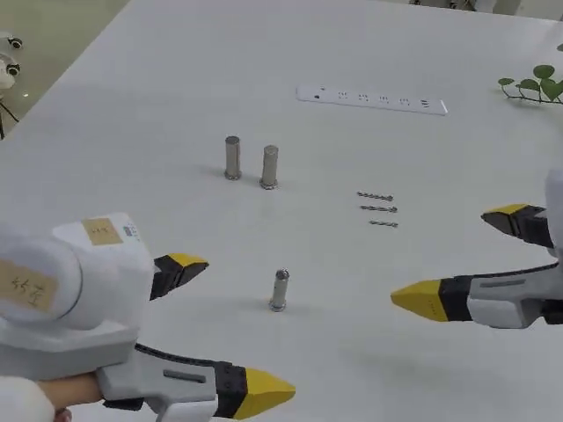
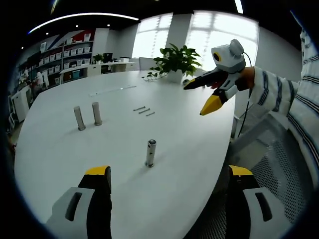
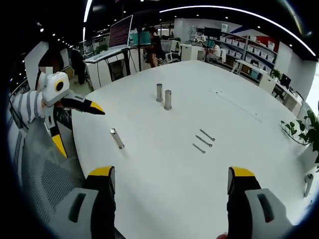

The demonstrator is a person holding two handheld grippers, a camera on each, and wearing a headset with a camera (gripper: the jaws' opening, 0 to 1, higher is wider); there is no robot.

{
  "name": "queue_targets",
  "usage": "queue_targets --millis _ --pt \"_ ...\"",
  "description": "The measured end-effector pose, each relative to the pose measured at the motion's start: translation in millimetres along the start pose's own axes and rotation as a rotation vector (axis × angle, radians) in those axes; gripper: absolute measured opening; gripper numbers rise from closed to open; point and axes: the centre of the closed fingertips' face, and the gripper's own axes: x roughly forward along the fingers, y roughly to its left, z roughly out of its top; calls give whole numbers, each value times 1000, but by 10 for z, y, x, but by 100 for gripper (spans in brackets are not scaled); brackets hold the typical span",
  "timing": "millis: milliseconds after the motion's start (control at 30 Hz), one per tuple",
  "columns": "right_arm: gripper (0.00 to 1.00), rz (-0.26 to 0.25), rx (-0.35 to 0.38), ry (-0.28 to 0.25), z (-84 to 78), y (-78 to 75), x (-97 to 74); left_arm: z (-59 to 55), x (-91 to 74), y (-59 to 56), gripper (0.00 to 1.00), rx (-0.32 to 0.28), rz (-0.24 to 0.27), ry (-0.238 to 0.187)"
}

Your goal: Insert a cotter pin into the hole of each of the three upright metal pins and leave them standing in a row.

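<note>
Three upright metal pins stand on the white table [image 1: 176, 79]: two side by side at the back [image 1: 232, 157] [image 1: 269, 166] and one alone nearer me [image 1: 279, 289]. Three cotter pins [image 1: 377, 209] lie in a short stack to the right of them. My left gripper [image 1: 236, 327] hangs open at the lower left, short of the lone pin [image 2: 150, 152]. My right gripper [image 1: 471, 255] is open at the right edge, just right of the cotter pins [image 3: 201, 141]. Neither holds anything.
A white power strip [image 1: 371, 99] lies flat at the back of the table. A green plant [image 1: 534, 84] reaches in at the far right. Office shelves and desks stand beyond the table.
</note>
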Motion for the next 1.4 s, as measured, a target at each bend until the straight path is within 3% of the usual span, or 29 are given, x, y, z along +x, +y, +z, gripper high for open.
queue_targets --millis 367,833,900,1100,1400 --pt "82 69 -131 80 16 -89 271 -39 1 19 95 -57 12 -7" --pt "49 183 -334 149 118 -281 589 -76 -45 61 95 -97 44 -15" --pt "41 202 -344 159 115 -295 642 -88 -47 58 95 -101 47 -15" --pt "32 232 -401 245 10 -401 783 -114 -53 47 94 -107 52 -7" --pt "17 263 -413 293 -78 -598 1037 -86 -74 85 94 -119 72 -21"
